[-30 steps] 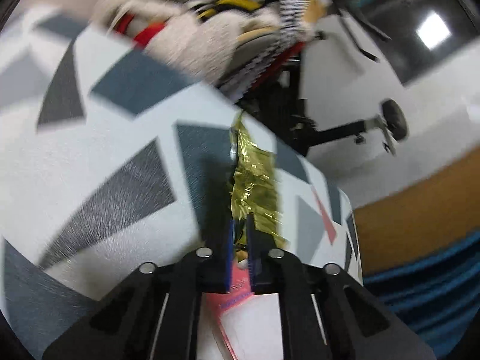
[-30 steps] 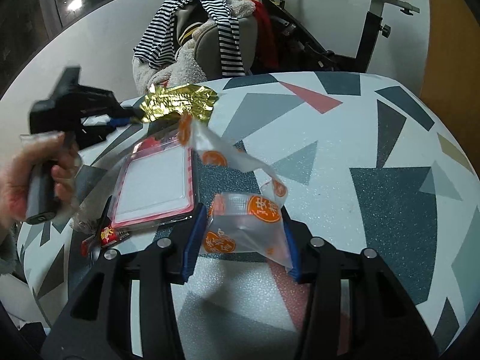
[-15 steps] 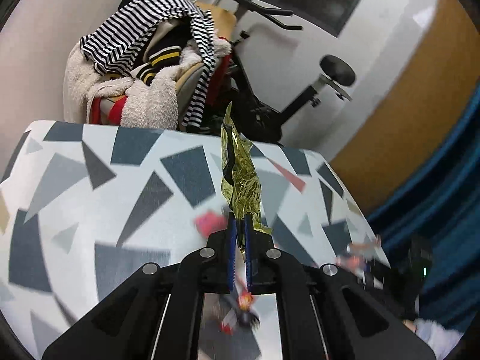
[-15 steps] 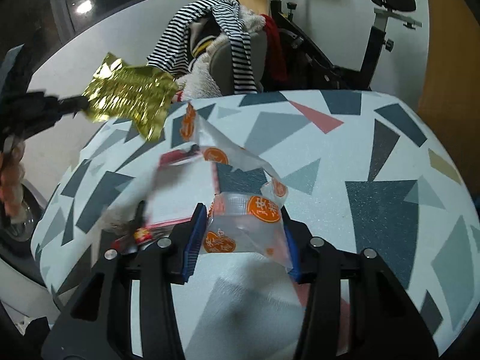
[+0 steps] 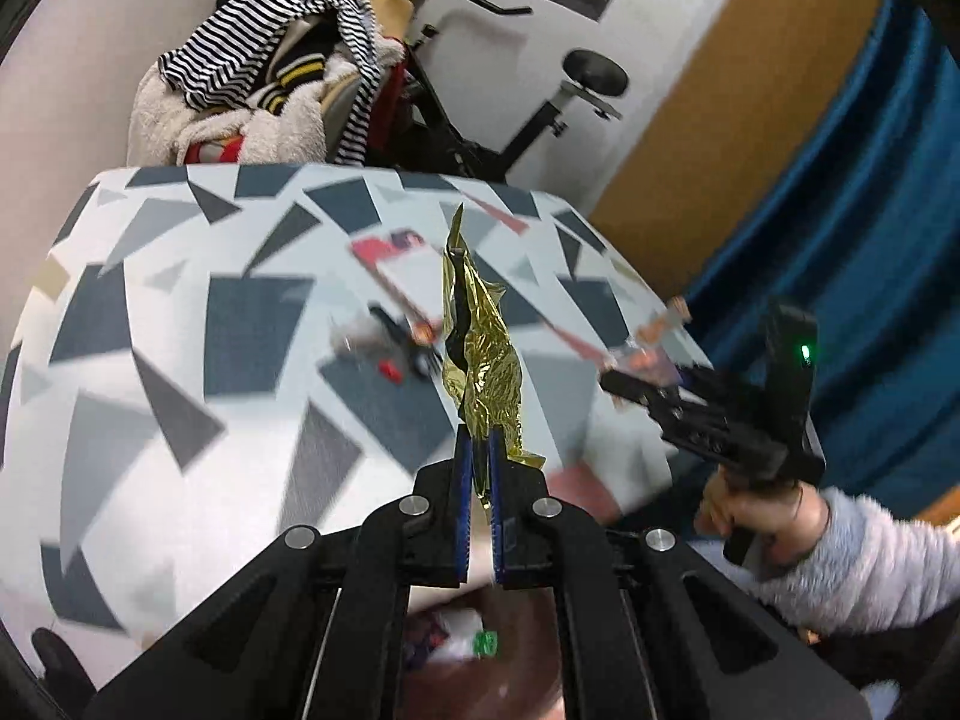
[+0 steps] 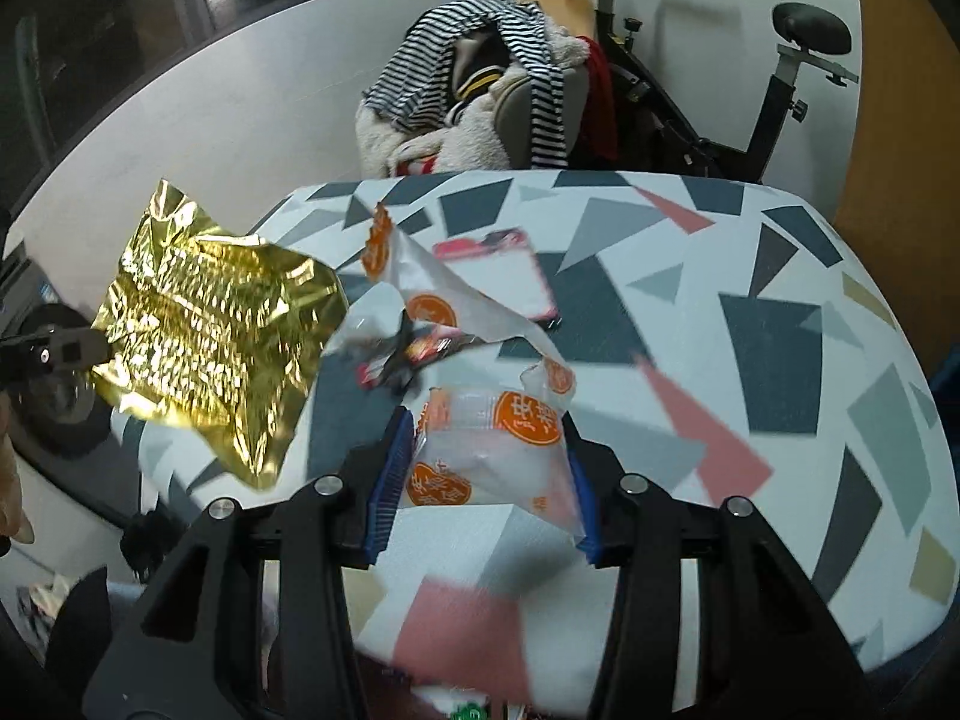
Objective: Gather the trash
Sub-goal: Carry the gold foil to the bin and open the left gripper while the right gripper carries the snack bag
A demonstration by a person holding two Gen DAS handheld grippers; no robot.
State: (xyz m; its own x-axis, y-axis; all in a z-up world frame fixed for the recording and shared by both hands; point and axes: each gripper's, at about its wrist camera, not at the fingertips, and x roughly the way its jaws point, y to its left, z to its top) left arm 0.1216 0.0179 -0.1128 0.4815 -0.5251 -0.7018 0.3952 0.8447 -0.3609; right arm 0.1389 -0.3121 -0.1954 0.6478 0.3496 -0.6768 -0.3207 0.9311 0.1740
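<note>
My left gripper [image 5: 478,450] is shut on a crinkled gold foil wrapper [image 5: 486,366] that stands up edge-on from the pads, held above the near edge of the patterned table [image 5: 180,300]. In the right wrist view the same gold foil wrapper [image 6: 210,324] hangs at the left, off the table's edge. My right gripper [image 6: 489,438] is shut on a clear plastic wrapper with orange round prints [image 6: 486,450], whose torn strip trails up over the table. A pink-edged white packet [image 6: 504,276] and a small red-and-black wrapper [image 6: 414,354] lie on the table [image 6: 780,360].
Behind the table stands a chair piled with striped and fleecy clothes [image 6: 480,96] and an exercise bike [image 6: 780,90]. A blue curtain [image 5: 870,210] hangs at the right. A hand in a fluffy sleeve [image 5: 840,546] holds the right gripper [image 5: 636,360]. Below the table's near edge lies blurred litter [image 5: 462,642].
Both grippers have pulled back from the table and risen, keeping their wrappers. The left one swung farther, out past the table's near-left edge, and rolled.
</note>
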